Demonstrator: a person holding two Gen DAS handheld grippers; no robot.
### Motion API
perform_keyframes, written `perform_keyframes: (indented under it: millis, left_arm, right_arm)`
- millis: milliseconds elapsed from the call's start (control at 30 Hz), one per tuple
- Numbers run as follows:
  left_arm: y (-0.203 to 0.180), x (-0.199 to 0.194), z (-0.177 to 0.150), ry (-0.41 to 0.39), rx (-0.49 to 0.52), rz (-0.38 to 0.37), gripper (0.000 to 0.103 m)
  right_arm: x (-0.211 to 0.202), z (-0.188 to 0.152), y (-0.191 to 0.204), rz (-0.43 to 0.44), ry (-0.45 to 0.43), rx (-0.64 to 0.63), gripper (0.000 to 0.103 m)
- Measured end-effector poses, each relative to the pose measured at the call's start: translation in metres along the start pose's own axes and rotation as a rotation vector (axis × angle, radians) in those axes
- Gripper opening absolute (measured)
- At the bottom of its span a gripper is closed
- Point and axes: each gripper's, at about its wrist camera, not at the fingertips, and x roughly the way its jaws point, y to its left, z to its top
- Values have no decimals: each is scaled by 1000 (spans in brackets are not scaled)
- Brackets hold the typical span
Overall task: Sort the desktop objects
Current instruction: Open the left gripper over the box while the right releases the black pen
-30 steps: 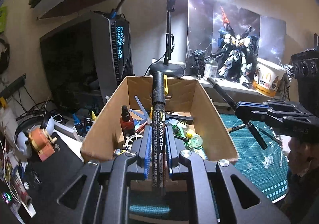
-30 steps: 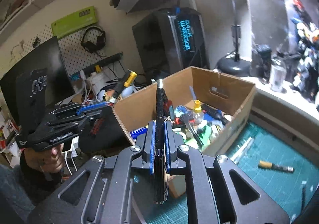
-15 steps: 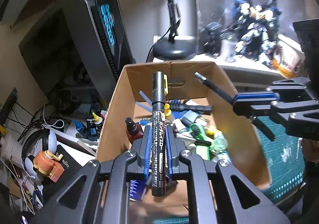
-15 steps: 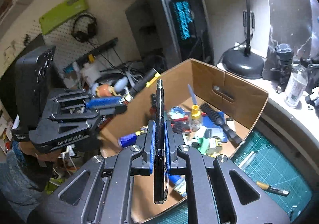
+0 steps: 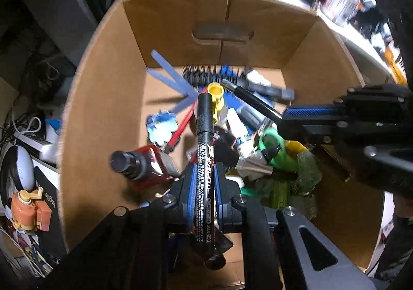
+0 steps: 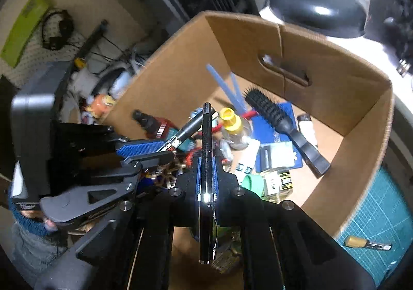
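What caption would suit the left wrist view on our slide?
Left hand-held gripper holds a black lettered marker pen above an open, cluttered brown cardboard box.

Hairbrush (image 6: pixel 273 112) and bottles in the cardboard box (image 6: pixel 335 78), lamp base (image 6: pixel 317 11) behind it.

The cardboard box (image 5: pixel 103 99) is plain brown. Inside lie a black hairbrush (image 6: pixel 268 109), a yellow-capped bottle (image 6: pixel 229 119), a red bottle with black cap (image 5: pixel 144 163) and pale blue sticks (image 5: pixel 167 75). The black marker (image 5: pixel 205 150) bears white lettering, clamped between blue-padded black tongs (image 5: pixel 205 186). The cutting mat (image 6: pixel 382 215) is teal with a grid.
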Motion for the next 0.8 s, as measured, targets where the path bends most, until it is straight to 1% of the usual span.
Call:
perform_keyframes:
  millis: [100, 267, 367, 500, 567, 633, 700, 767, 800]
  left_arm:
    - [2, 10, 2, 55, -5, -20, 13]
    - [8, 26, 1, 137, -7, -18, 13]
    - [12, 31, -2, 163, -13, -2, 13]
    - [15, 30, -3, 189, -21, 5, 14]
    - [15, 29, -4, 208, -22, 13, 15]
    - [16, 26, -6, 214, -31, 14, 30]
    - [16, 17, -10, 202, -26, 13, 38]
    - [14, 7, -14, 181, -13, 14, 45]
    - [11, -3, -16, 148, 15, 23, 51]
  right_arm:
    - [17, 3, 1, -38, 63, -13, 9]
    - [31, 8, 5, -59, 106, -14, 9]
    - [46, 9, 9, -81, 153, -16, 9]
    - [60, 5, 16, -143, 246, -70, 9]
    - [66, 2, 19, -151, 279, -90, 9]
    - [69, -1, 21, -148, 301, -106, 11]
    - [68, -4, 23, -135, 298, -116, 21]
    - [62, -6, 24, -128, 282, -122, 25]
    - [56, -8, 24, -119, 264, -127, 29]
